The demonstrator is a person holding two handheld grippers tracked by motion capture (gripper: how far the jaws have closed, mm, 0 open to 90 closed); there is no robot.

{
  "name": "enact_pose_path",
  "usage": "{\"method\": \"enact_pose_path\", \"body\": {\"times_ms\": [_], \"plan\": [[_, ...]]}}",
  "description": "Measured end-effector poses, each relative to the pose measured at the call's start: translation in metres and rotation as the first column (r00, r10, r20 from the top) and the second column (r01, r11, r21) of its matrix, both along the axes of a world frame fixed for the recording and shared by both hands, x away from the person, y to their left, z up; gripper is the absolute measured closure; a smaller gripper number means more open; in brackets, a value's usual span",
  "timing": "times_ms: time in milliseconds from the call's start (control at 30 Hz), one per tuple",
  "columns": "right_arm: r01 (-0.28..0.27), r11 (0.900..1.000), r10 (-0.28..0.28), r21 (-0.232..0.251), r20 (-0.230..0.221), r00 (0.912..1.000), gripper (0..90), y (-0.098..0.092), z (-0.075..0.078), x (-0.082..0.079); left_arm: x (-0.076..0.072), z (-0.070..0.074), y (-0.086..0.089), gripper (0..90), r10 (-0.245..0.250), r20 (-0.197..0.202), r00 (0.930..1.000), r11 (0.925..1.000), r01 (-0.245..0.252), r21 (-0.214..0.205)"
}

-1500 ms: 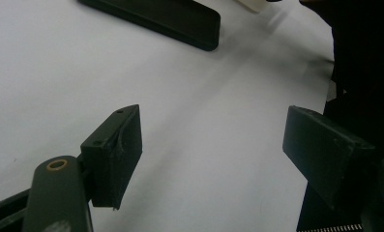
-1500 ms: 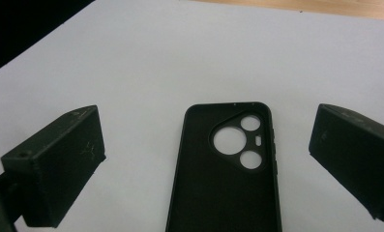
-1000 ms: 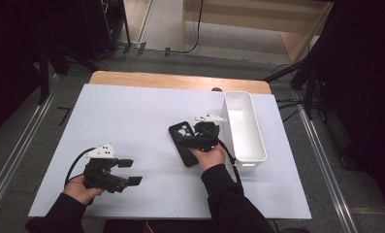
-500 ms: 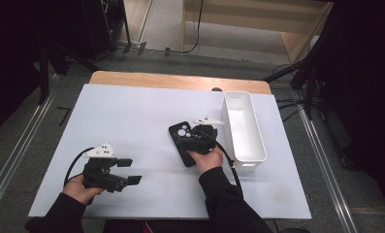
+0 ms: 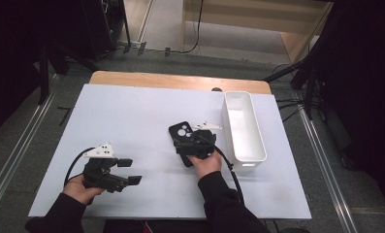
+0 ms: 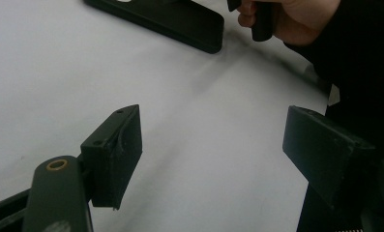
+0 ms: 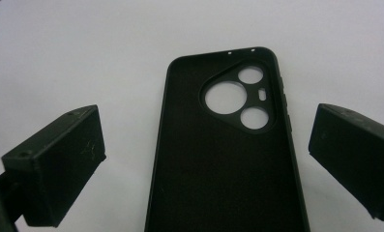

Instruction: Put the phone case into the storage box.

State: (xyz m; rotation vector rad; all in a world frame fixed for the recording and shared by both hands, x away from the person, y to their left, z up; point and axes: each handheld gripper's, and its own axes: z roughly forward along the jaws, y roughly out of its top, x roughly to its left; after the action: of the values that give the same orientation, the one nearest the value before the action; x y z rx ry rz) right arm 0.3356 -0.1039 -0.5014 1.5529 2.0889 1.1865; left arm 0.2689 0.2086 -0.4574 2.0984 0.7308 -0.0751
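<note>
Now your right gripper (image 7: 206, 159) hangs open over the black phone case (image 7: 228, 154), jaws either side, near the bench's right edge beside the white tray (image 5: 258, 155); your left gripper (image 5: 127, 171), open too, holds nothing near the front-left corner.

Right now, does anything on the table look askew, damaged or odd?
Nothing stands out. The black phone case lies flat, inner side up, between the open right gripper jaws; the white bin sits upright beside it.

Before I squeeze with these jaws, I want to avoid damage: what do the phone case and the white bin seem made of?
Phone case: probably soft matte rubber or silicone; dull black, finely textured inside, moulded camera holes. White bin: likely rigid plastic; smooth, slightly glossy, thin rounded walls.
</note>
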Motion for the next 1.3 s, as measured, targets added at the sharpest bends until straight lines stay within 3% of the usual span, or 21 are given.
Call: {"method": "enact_pose_path", "body": {"times_ms": [467,1000,1200,1300], "plan": [[0.000,0.9994,-0.001,-0.034,-0.012,0.9999,0.0,0.003,-0.016,-0.005,0.000,0.000,0.000,21.8,-0.002,-0.003,1.0000,1.0000,0.002,0.006],[-0.018,0.9982,0.015,-0.058,-0.056,0.9983,0.0,0.003,-0.018,-0.003,0.000,0.000,0.000,21.8,0.002,-0.003,1.0000,1.0000,-0.002,0.007],[-0.023,0.9902,0.015,-0.138,-0.057,0.9983,0.0,0.011,-0.018,-0.004,0.000,0.000,0.000,21.8,0.001,-0.004,1.0000,1.0000,-0.001,0.008],[-0.018,0.9795,0.009,-0.200,-0.045,0.9990,0.6,0.016,-0.019,-0.005,0.000,0.000,0.000,21.8,0.001,-0.003,1.0000,1.0000,-0.001,0.008]]}}
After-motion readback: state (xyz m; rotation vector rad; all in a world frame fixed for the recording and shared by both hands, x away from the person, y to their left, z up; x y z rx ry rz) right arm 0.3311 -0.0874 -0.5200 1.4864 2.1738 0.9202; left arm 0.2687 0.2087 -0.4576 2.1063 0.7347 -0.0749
